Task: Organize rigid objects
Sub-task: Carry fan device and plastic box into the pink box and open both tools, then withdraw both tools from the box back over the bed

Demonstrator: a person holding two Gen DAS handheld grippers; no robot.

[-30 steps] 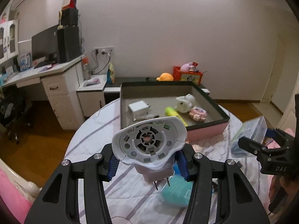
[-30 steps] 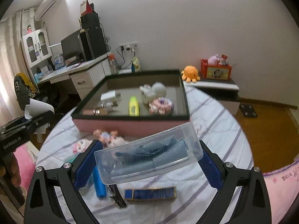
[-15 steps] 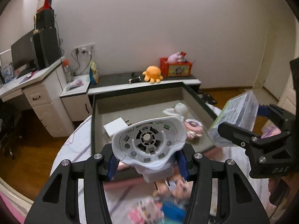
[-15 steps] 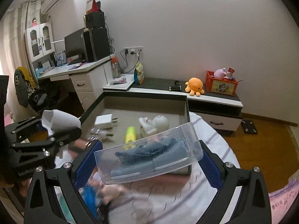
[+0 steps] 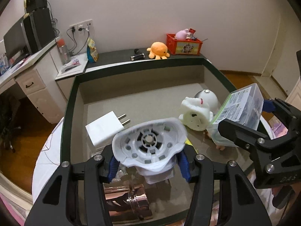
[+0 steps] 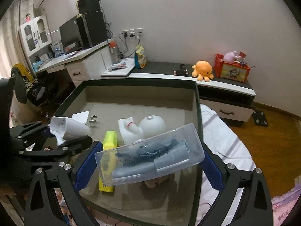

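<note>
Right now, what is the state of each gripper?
Left gripper: jaws opening, white fan-like part between them.
Right gripper: closed on clear plastic case.

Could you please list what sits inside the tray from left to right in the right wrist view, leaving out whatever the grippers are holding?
White plug adapter → yellow highlighter → white toy figure, all lying in the tray.
</note>
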